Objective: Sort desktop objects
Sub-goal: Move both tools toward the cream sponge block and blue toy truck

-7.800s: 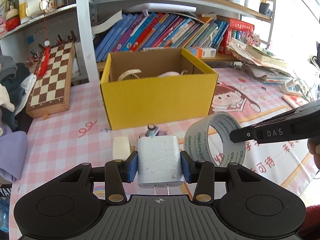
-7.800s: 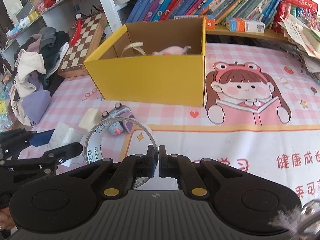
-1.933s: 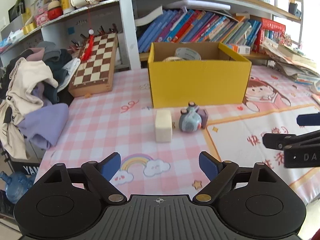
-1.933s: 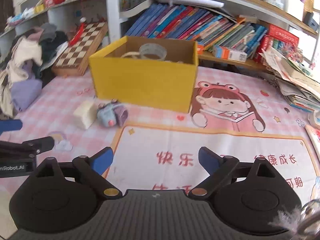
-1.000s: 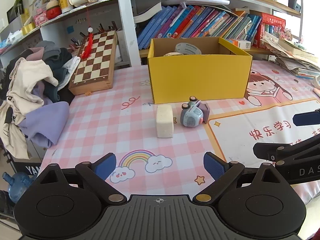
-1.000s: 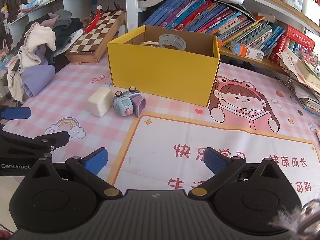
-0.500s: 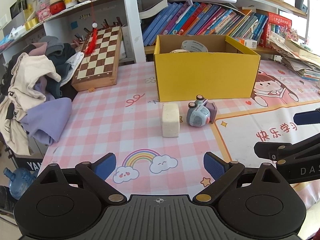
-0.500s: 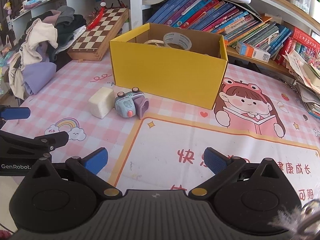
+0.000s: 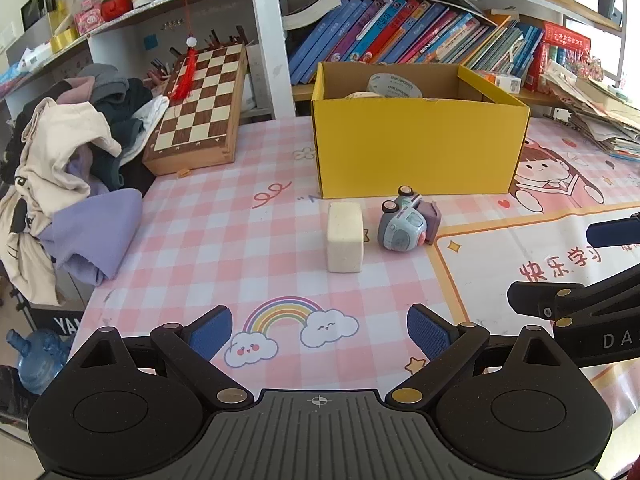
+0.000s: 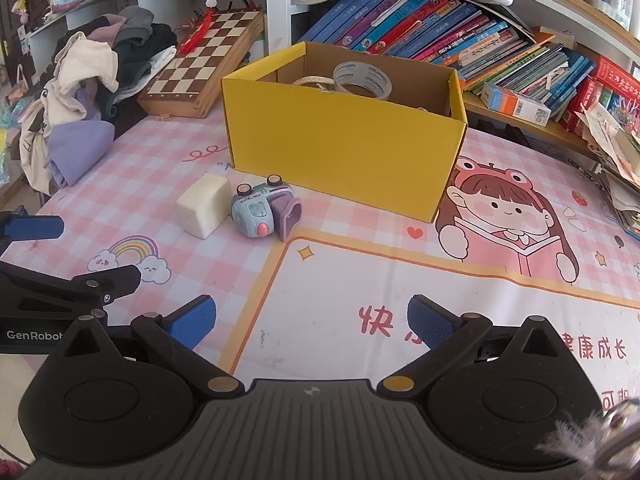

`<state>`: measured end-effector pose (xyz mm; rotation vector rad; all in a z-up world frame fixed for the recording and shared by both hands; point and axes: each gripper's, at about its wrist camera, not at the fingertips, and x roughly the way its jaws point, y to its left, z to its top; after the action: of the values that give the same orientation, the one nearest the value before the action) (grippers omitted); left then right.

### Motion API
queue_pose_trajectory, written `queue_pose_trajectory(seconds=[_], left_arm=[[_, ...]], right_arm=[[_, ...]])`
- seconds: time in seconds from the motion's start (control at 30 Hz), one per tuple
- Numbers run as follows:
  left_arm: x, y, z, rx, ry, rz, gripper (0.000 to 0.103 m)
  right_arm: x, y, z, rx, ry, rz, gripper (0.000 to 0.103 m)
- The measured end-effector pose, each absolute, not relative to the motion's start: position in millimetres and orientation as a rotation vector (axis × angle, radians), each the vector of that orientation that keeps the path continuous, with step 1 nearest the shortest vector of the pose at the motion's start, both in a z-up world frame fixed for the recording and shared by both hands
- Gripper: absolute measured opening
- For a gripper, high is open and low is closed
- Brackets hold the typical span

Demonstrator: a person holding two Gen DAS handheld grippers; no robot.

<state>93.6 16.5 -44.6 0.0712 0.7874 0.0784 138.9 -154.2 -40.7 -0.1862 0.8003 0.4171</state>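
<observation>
A yellow cardboard box [image 9: 416, 152] [image 10: 340, 152] stands on the pink checked tablecloth, with a roll of tape [image 9: 394, 85] [image 10: 362, 79] inside it. In front of the box lie a cream block [image 9: 345, 237] [image 10: 204, 205] and a small blue toy camera [image 9: 402, 226] [image 10: 260, 210] with a purple lens side. My left gripper [image 9: 319, 330] is open and empty, well short of the block. My right gripper [image 10: 312, 322] is also open and empty, over the printed mat. Each gripper shows at the edge of the other's view.
A folded chessboard [image 9: 198, 110] leans at the back left beside a pile of clothes [image 9: 68, 168] hanging over the table's left edge. Books [image 10: 440, 32] fill the shelf behind the box. Stacked papers [image 9: 600, 120] sit at the far right.
Both grippers have edged slightly closer to the box, block and toy camera over the last second. Their jaws stay wide open. Nothing on the table has moved.
</observation>
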Motion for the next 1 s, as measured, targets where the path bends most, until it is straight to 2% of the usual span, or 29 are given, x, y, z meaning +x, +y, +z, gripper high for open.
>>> queue_pose_trajectory(seconds=[0.33,0.47,0.53,1.0], left_arm=[[101,16,-48,0.065,0.782,0.079,0.096],[106,19,-48,0.043,0.778,0.088,0.096],[109,20,-49,0.038,0.779,0.095,0.096],[132,20,-62,0.034,0.814,0.116,0.087]], right_arm=[[151,-152,-43,-0.202,0.8,0.433,0.1],[160,-150,-45,-0.207,0.809,0.456,0.091],[166,-148,-46,-0.207,0.817,0.469,0.09],[205,-137,-52,-0.19,0.847,0.566,0.086]])
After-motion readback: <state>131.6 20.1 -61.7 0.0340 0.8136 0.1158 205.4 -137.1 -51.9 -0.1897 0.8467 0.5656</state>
